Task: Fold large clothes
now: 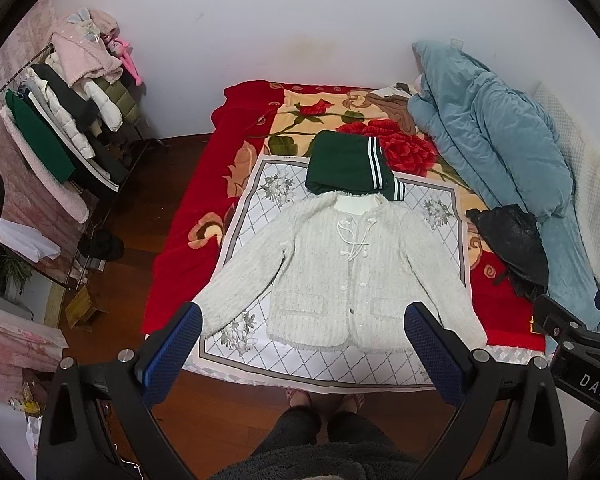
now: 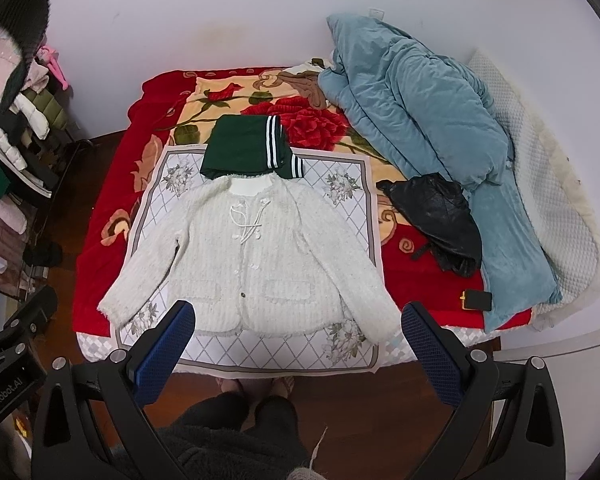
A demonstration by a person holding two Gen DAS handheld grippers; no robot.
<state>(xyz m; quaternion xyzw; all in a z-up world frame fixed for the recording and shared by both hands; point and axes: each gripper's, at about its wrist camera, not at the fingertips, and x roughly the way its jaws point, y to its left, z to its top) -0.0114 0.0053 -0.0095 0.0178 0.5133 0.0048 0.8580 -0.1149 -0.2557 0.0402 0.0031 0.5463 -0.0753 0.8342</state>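
Both wrist cameras look steeply down from above the bed's foot, set well back; the left view sits further left, taking in the clothes rack (image 1: 66, 120). Both share the white cardigan (image 1: 340, 272) (image 2: 248, 256) and blue quilt (image 1: 496, 136) (image 2: 416, 108).

I see the bed (image 2: 100, 272) w/ a red floral blanket (image 2: 320, 128) over it, and a white-grey diamond-print cloth (image 2: 352, 216) spread on the blanket at the bed's near edge. On that cloth a white knit cardigan (image 2: 252, 264) lies flat, front up, sleeves out; a folded green garment w/ white stripes (image 2: 244, 148) sits at the cloth's far edge, touching the cardigan collar. Along the bed's right side: bunched blue quilt (image 2: 420, 104), black plastic bag (image 2: 440, 220) beside it, small dark phone-like item (image 2: 478, 300) nr the near right corner.
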